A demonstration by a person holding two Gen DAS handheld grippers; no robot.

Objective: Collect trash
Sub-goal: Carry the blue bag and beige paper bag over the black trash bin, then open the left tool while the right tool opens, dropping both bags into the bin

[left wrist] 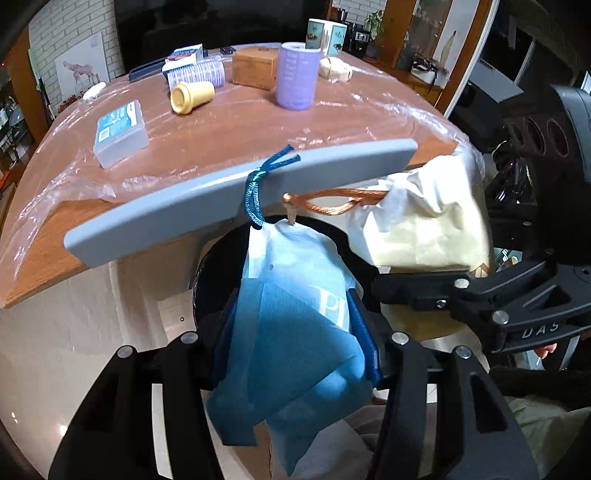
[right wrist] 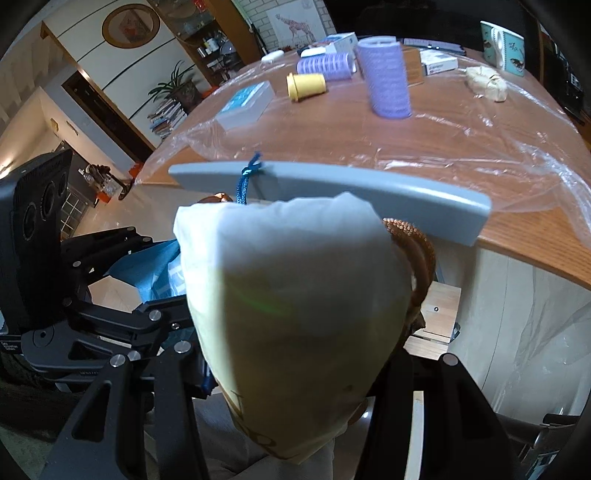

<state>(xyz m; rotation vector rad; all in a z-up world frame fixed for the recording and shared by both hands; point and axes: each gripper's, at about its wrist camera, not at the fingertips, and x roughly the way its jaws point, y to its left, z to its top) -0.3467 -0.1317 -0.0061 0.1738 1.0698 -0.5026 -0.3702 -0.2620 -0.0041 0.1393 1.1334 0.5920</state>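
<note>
My left gripper (left wrist: 295,354) is shut on a blue paper bag (left wrist: 295,332) with a blue cord handle (left wrist: 255,199), held below the table edge. My right gripper (right wrist: 295,369) is shut on a cream paper bag (right wrist: 295,295) with a copper cord handle (right wrist: 417,254); this bag also shows in the left wrist view (left wrist: 428,225), just right of the blue bag. Both cords loop over a grey flat bar (left wrist: 236,195) that also shows in the right wrist view (right wrist: 351,192), at the edge of the table (left wrist: 221,133). A black round bin opening (left wrist: 214,258) lies below the bags.
On the plastic-covered wooden table stand a purple hair roller (left wrist: 295,75), a second roller lying down (left wrist: 199,74), a yellow cap (left wrist: 192,96), a clear plastic box (left wrist: 120,133), a wooden box (left wrist: 255,66), a crumpled cream wad (right wrist: 485,88) and a mug (left wrist: 325,33).
</note>
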